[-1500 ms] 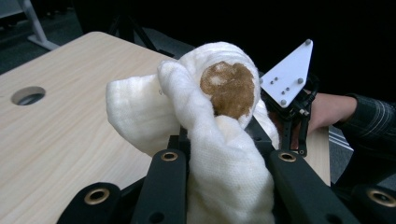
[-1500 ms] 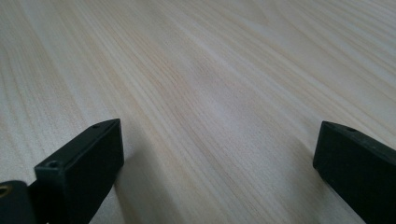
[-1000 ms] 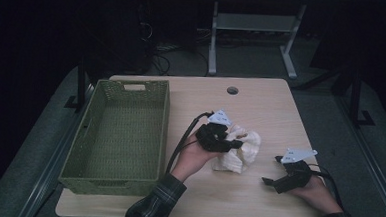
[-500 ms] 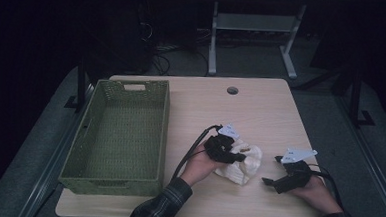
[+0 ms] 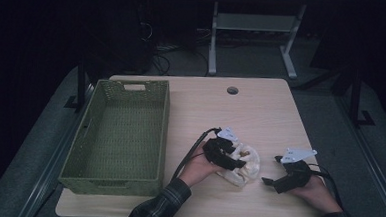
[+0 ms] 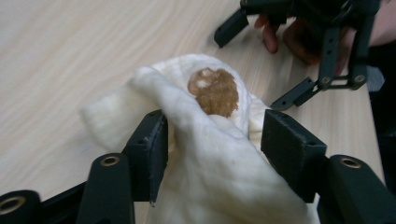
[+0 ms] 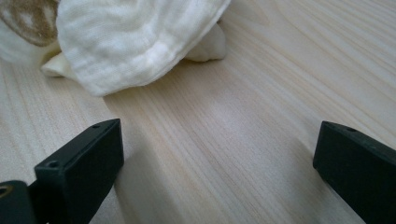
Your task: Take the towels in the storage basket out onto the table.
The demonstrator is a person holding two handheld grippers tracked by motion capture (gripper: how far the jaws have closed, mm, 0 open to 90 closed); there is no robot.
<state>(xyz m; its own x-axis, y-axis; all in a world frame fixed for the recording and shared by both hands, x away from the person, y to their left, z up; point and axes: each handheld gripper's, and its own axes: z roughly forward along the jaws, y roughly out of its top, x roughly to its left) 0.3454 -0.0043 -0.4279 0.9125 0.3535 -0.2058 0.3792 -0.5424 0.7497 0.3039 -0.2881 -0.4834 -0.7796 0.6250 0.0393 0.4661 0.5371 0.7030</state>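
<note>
A crumpled cream cloth (image 5: 246, 165) with a brown stain lies on the wooden table (image 5: 241, 113), right of centre. My left gripper (image 5: 231, 159) sits over its left part. In the left gripper view the cloth (image 6: 205, 158) bulges up between the jaws of this gripper (image 6: 212, 135). They have just been opening. The left pad touches the fabric and the right pad stands slightly off it. My right gripper (image 5: 272, 169) rests on the table to the right of the cloth, wide open with bare wood between its jaws (image 7: 217, 154). The cloth (image 7: 135, 37) lies just ahead of it.
A green woven basket (image 5: 131, 86), with nothing in it, stands on the left part of the table. A round cable hole (image 5: 232, 90) is near the far edge. Dark floor, cables and a metal stand lie beyond the table.
My left gripper came down toward the near edge with the cloth, which now rests on the table. Its jaws stand wider apart than before. The right gripper kept still.
</note>
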